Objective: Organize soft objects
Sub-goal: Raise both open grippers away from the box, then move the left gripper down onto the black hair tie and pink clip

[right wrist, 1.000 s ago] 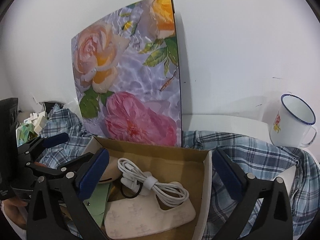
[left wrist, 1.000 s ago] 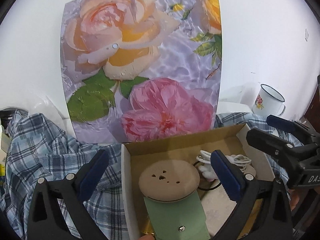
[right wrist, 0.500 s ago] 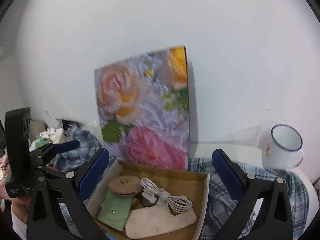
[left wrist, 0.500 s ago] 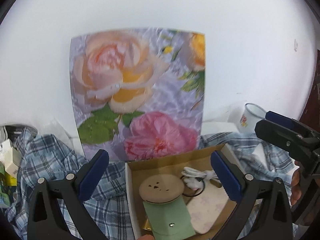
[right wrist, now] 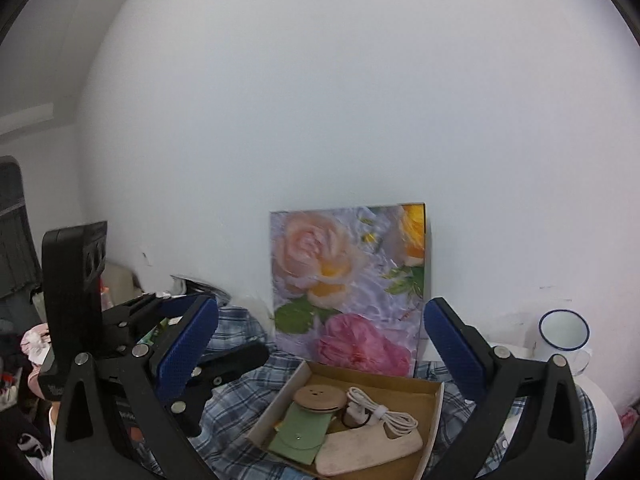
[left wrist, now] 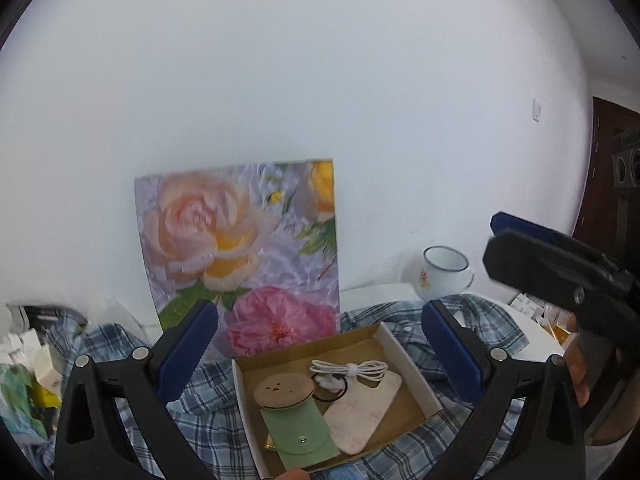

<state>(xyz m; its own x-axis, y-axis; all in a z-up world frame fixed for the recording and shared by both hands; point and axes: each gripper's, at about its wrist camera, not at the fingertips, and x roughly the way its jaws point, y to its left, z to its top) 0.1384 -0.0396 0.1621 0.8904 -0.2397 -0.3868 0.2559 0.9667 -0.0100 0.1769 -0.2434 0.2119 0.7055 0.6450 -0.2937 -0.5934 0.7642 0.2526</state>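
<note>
I have both grippers spread wide and empty, the left gripper and right gripper hovering above the cardboard box. My guess: the box is packed, so I go next for the plaid shirt beneath it, a loose-cloth pinch. In the left view it sprawls from 9 to 3 o'clock, pointing nowhere clearly

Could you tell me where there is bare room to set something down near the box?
Bare white table lies between the floral picture and the mug. The cardboard box is full, ringed by rumpled plaid shirt.
</note>
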